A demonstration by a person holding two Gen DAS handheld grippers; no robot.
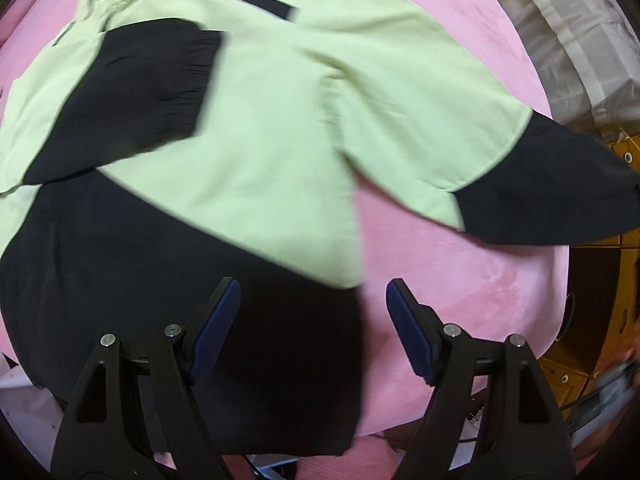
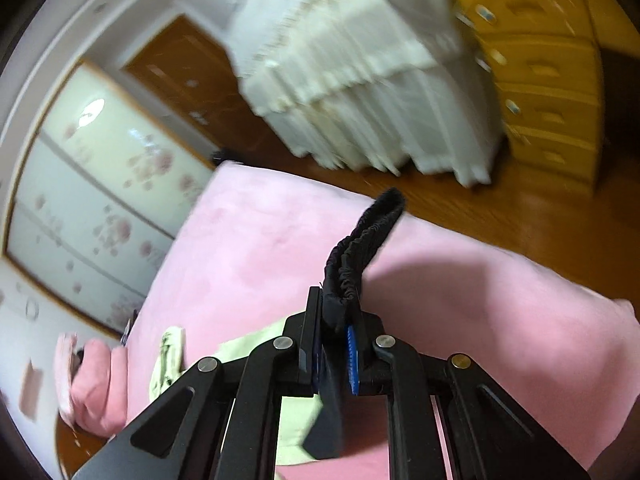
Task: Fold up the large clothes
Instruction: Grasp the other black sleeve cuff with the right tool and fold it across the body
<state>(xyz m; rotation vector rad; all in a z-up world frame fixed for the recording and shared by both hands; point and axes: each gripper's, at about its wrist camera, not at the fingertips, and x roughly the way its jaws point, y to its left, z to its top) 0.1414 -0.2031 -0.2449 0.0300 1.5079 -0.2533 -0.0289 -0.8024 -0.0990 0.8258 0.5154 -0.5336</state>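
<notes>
While the right gripper has the cuff, the step in hand looks like folding the second sleeve across the body.

Garment: a pale green and black jacket lies spread on the pink bedcover, directly below and ahead of the left gripper.

Right gripper: jaws drawn narrow, clamped on the elastic black cuff, which sticks up past the fingertips; sleeve cloth hangs beneath the jaws.

Left gripper: jaws wide, holding nothing, hanging over the black hem with the jacket's side edge between its fingertips.

Near sleeve: already laid across the chest, up and to the left of the left gripper.

Far sleeve: reaching out to the right of the left gripper, its end running towards the picture's edge.

Doing it well: carry the cuff low and level over the body, so the sleeve creases at the shoulder seam rather than bunching.

Left gripper's job: probably to pin the body down near the side edge, so the pull does not drag the whole jacket.

Risk: a grip on the cuff alone may let the sleeve twist; the pictures are blurred, so seams are hard to read.
</notes>
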